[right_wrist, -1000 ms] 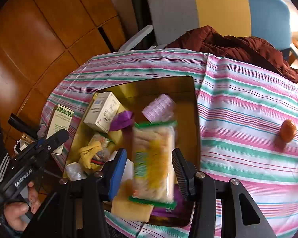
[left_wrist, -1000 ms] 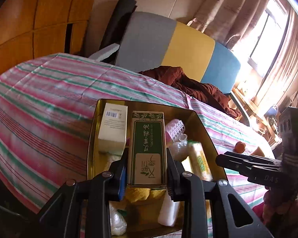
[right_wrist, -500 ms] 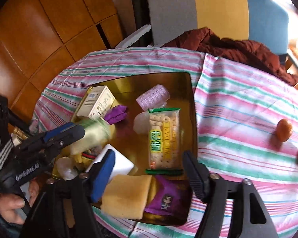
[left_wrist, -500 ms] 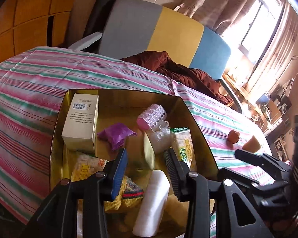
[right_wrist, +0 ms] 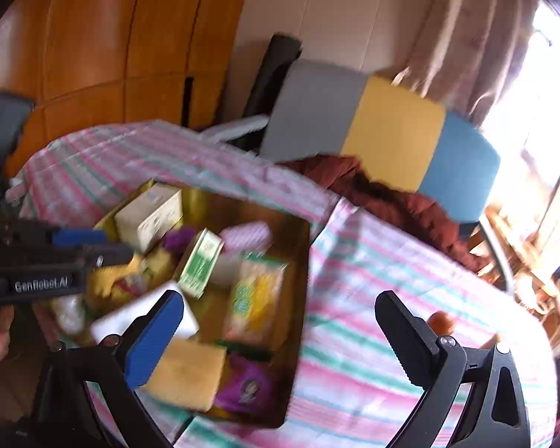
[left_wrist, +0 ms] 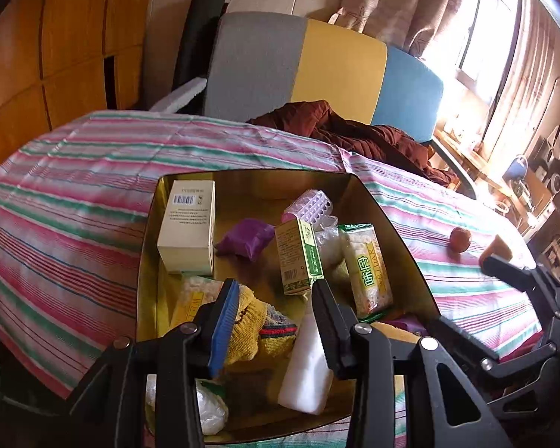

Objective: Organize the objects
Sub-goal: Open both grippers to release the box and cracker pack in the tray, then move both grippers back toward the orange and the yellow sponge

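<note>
Boxes and packets filled the gold tray (left_wrist: 149, 231): a white box (left_wrist: 186, 231) at left, then the green box (left_wrist: 298, 257), leaning, and a biscuit pack (left_wrist: 369, 268). The left gripper (left_wrist: 276, 321) stood released, gripping nothing. The right gripper (right_wrist: 280, 328) was opening, empty.

Tray (left_wrist: 388, 224) on the tablecloth (left_wrist: 74, 194), boxes and packets inside, chair (left_wrist: 317, 71) behind.

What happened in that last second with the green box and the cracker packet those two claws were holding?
Both were let go into the gold tray. The green box left the left gripper; the cracker packet dropped from the right gripper, whose jaws are opening with nothing between them. The white box and the orange fruit on the cloth stayed put.
</note>
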The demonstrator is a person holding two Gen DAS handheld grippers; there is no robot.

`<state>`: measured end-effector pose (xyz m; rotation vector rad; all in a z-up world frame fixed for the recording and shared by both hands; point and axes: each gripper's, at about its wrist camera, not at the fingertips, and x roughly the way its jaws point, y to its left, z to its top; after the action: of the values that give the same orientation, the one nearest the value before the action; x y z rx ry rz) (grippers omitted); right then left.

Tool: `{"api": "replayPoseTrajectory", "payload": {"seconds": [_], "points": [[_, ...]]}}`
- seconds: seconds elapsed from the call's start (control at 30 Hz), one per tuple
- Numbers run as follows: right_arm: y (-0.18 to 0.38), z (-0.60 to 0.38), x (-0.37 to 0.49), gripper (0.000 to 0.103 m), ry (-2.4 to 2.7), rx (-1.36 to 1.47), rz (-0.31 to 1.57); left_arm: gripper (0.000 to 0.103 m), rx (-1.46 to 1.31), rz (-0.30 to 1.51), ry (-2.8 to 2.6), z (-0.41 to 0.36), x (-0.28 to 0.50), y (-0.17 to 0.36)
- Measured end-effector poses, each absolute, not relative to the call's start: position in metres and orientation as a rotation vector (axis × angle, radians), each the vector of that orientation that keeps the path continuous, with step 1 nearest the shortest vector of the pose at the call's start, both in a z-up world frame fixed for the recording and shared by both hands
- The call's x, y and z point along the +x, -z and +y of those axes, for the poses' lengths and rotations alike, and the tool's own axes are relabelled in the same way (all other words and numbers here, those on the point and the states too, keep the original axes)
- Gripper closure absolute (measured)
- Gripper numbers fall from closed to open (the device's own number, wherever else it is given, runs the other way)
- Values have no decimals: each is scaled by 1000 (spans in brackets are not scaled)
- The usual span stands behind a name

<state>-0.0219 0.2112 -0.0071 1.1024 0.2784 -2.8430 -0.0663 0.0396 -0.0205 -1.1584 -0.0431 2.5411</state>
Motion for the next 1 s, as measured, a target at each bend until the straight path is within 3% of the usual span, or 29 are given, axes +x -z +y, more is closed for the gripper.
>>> {"api": "replayPoseTrajectory", "payload": {"seconds": [0.1, 0.37, 0.7, 1.0], "points": [[14, 220, -23, 0, 2802, 1165, 154, 62, -1116, 19, -2587, 45, -60, 12], [17, 230, -11, 1, 2834, 1176, 145, 62, -1078, 83, -2586, 60, -48, 5], [9, 307, -9, 2, 2916, 1210, -231, 62, -1054, 152, -2521, 89, -36, 1], [-2, 394, -5, 0, 3062, 1260, -422, 62, -1033, 231, -2449, 124, -28, 1]]}}
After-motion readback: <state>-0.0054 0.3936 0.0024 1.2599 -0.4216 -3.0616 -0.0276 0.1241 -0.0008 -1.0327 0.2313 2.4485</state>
